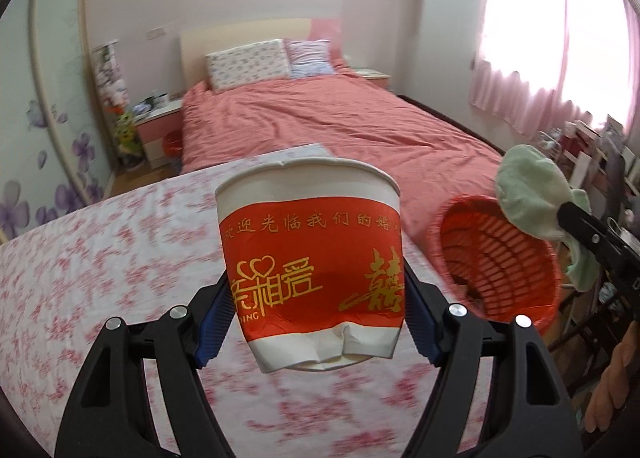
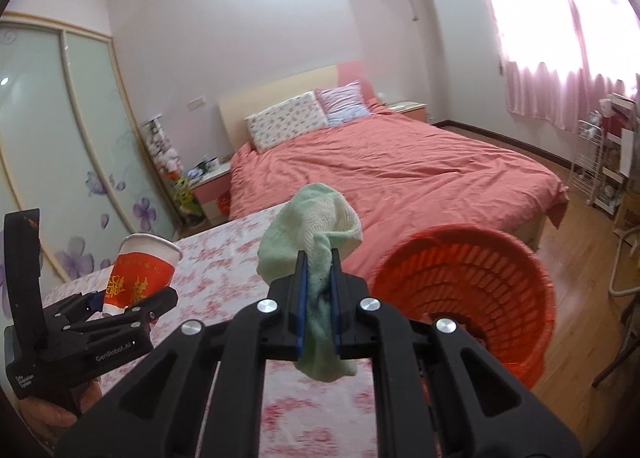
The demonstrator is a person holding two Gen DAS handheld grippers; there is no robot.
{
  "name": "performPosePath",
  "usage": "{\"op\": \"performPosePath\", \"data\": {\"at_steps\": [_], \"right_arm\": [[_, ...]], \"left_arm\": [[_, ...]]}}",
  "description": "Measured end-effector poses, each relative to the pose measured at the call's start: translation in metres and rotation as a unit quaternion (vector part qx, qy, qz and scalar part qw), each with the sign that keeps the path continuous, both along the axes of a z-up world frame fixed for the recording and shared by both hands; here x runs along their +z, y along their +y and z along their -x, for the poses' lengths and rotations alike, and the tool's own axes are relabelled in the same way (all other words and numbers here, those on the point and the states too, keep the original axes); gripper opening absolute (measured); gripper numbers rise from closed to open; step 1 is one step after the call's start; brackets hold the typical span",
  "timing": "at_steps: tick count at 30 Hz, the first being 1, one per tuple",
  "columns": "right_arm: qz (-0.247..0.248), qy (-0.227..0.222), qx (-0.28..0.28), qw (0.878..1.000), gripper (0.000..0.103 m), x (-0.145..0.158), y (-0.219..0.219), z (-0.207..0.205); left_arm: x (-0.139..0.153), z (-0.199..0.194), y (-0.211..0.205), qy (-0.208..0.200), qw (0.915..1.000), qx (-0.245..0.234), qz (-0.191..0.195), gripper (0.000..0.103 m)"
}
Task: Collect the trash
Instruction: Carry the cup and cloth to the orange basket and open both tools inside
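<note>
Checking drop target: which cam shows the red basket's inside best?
Right wrist: the red basket shows its full rim and slatted interior down to the bottom. In the left wrist view the basket is smaller and partly covered by the green cloth.

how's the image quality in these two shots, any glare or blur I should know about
Left wrist view: window blown out white; floral tablecloth motion-smeared, paper cup in the tongs sharp. Right wrist view: same window glare, red basket rim slightly blurred, fisheye bending the wardrobe door.

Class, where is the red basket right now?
In the right wrist view the red basket sits lower right, beside the floral-clothed table, just right of the green cloth.
</note>
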State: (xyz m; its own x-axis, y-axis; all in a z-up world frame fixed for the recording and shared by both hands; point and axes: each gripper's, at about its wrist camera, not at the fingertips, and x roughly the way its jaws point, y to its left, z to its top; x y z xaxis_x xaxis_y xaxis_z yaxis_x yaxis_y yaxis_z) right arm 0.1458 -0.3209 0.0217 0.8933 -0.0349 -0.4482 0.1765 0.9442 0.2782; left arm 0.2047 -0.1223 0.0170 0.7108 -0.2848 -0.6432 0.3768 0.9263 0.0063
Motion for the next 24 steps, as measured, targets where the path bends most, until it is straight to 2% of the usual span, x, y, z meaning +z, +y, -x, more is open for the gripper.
{"op": "performPosePath", "data": {"at_steps": [15, 24], "right_arm": [[-0.031, -0.007, -0.094, 0.995, 0.011, -0.016, -0.1, 0.019], [-0.072, 0.002, -0.112, 0.991, 0.011, -0.039, -0.146, 0.007]], "left_arm": [[-0.012, -0.004, -0.098, 0.016, 0.994, -0.106, 0.024, 0.074], [-0.033, -0.009, -0.147, 0.038, 0.9869, -0.155, 0.026, 0.074]]}}
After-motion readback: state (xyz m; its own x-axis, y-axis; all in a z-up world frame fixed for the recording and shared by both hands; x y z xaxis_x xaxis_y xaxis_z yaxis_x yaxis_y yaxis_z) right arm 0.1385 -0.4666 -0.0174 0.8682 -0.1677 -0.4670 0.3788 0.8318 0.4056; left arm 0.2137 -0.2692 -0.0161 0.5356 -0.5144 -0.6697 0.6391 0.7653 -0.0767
